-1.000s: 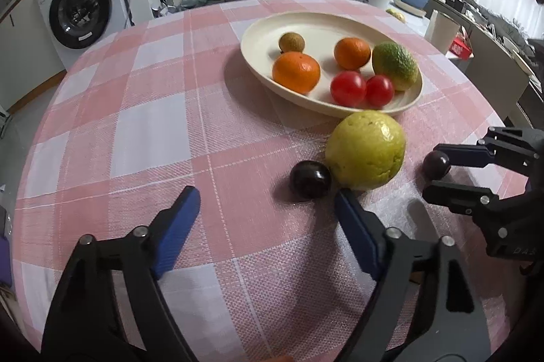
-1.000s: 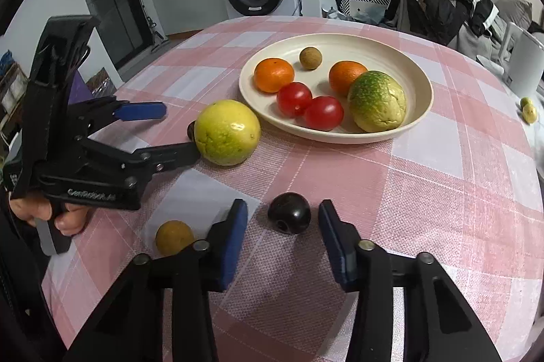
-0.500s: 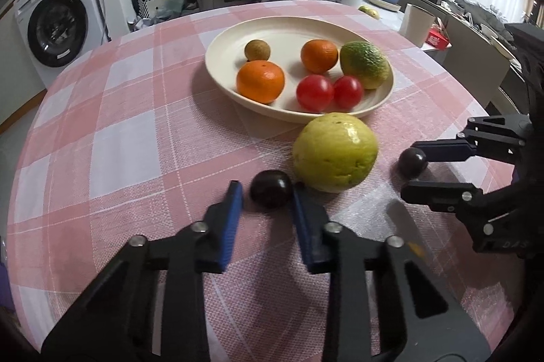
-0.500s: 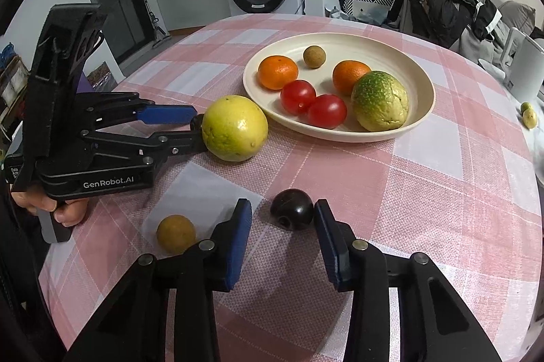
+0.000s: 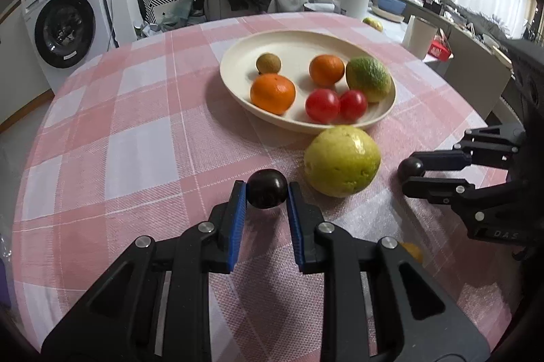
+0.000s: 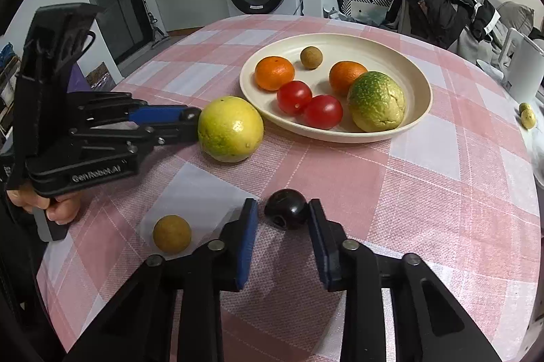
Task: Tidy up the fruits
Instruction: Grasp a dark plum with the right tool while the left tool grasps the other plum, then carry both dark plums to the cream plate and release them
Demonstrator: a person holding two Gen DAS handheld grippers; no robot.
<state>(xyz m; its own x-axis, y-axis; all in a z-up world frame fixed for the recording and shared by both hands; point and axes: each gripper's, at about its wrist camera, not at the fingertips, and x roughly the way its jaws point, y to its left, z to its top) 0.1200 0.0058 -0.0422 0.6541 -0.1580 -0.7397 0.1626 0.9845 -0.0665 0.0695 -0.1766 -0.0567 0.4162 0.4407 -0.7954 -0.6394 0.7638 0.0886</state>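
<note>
While both tools sit low over the checked cloth, we list: two dark plums, small, round, smooth, likely slippery and easily bruised; best pinched across the widest part. We have just closed the left gripper (image 5: 266, 192) on one dark plum (image 5: 267, 188) beside the large yellow-green citrus (image 5: 341, 160). Our right gripper (image 6: 282, 211) has just closed too, pads pressing the other dark plum (image 6: 286, 209) near a small tan fruit (image 6: 171, 233). Cream plate (image 6: 413, 117) holds oranges, tomatoes, more.
</note>
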